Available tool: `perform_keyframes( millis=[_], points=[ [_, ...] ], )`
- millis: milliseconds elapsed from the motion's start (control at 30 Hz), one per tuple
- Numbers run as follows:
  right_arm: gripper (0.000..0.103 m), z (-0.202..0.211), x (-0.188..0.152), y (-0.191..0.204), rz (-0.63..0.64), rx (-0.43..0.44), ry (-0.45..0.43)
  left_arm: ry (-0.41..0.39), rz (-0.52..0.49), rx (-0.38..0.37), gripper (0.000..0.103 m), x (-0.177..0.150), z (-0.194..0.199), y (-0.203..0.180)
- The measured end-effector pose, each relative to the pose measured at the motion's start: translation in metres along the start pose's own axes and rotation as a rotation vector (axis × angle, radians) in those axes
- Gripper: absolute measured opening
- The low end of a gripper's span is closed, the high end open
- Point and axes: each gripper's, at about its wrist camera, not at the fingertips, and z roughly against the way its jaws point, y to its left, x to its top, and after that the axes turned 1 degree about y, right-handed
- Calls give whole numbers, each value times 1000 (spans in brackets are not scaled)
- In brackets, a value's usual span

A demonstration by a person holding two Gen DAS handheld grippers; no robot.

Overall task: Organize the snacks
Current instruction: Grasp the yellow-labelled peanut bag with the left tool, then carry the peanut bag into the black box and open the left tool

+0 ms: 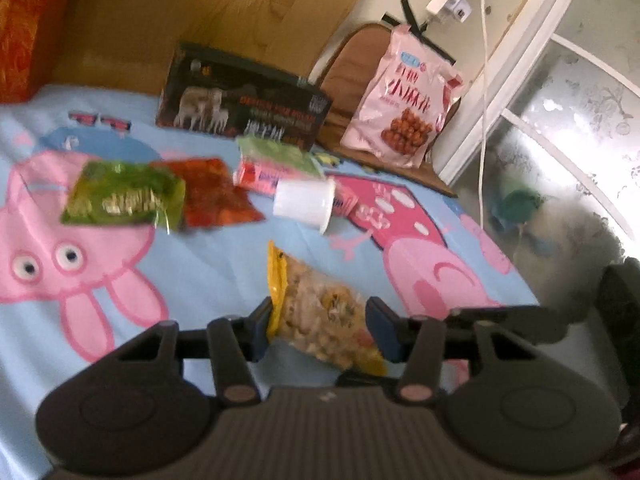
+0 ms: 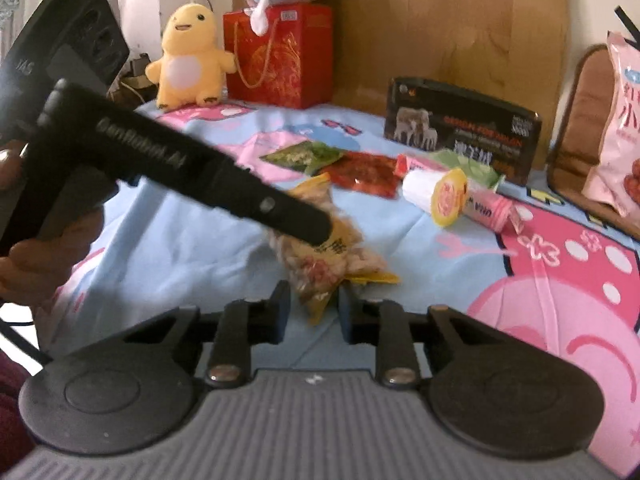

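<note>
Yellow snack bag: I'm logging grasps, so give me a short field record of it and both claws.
item: yellow snack bag, clear front, pale pieces inside
left claw: bag's middle between its pads, seemingly clamped
right claw: pinches a bag corner
surface: cartoon-print bedsheet
behind: green packet, red packet, white cup, dark box, pink bag on a chair

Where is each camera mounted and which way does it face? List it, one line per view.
Left wrist: on the left gripper, facing across the bed toward black box and pink bag; its fingers flank the snack bag.
Right wrist: on the right gripper, facing yellow plush and red gift bag; shows left gripper, a hand.
Shared: snack bag, black box.
</note>
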Motion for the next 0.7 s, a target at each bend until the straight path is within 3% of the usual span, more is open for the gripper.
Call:
perform_keyframes(
  millis=[267,433,700],
  points=[
    [32,-1,9,0,1,-25,75,-43,-29,-64,52,-7,3,8],
    [56,3,8,-10,-35,-92,112,-46,-49,-70,59,-8,3,5],
    [72,-12,17,-5,-21,-88,124,-44,-57,-74,62,-9,4,5]
  ],
)
